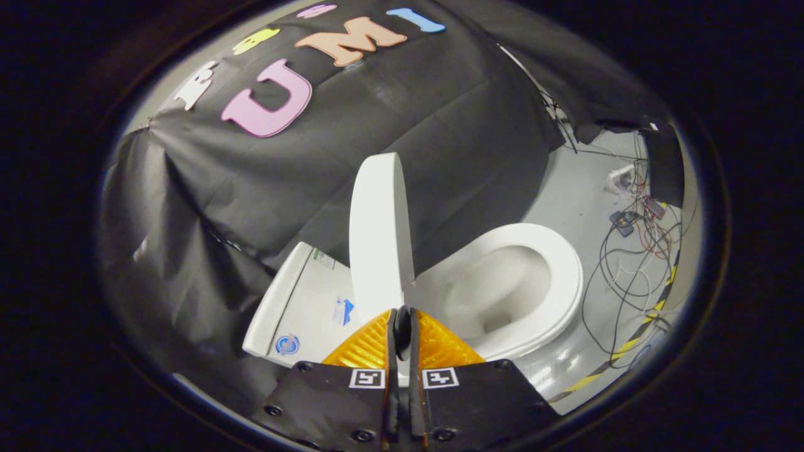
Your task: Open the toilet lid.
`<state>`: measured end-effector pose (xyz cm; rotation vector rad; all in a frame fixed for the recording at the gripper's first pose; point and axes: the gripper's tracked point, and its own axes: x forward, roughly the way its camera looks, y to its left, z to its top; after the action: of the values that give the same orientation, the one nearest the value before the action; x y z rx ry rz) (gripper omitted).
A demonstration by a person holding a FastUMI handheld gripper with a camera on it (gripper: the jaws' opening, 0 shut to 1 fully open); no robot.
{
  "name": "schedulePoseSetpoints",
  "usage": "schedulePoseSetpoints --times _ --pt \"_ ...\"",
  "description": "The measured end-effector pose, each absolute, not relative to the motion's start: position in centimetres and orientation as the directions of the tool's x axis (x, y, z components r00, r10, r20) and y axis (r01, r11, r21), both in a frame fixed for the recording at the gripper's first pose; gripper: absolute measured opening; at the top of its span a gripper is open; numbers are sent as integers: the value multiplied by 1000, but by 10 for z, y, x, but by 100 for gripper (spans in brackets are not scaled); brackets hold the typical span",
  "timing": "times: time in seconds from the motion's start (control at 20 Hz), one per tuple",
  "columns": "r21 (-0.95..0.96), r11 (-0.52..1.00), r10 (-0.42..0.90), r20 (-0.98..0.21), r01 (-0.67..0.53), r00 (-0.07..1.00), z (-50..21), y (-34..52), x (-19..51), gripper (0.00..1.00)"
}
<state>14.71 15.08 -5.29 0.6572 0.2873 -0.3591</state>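
Observation:
A white toilet stands on the grey floor before the black cloth wall. Its lid (379, 232) is raised and stands nearly upright, just ahead of my fingers, between the tank (301, 301) and the bowl. The seat (568, 276) lies down around the open bowl (496, 289), beyond the fingers on the right. My gripper (402, 320) is shut with the two fingers pressed together and nothing between them. Its tips sit just before the lid's lower end, near the hinge; whether they touch it is unclear.
The black cloth wall (251, 188) hangs close behind the tank and lid. Loose cables and small electronic parts (634, 238) lie on the grey floor past the bowl. A yellow and black striped tape line (628, 345) runs along the floor there.

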Motion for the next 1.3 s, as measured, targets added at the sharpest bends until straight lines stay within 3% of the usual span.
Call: schedulePoseSetpoints --times 0.4,1.3 --pt "490 764 -263 -359 420 896 -54 149 148 7" --pt "72 899 -369 -407 432 835 -45 164 154 7"
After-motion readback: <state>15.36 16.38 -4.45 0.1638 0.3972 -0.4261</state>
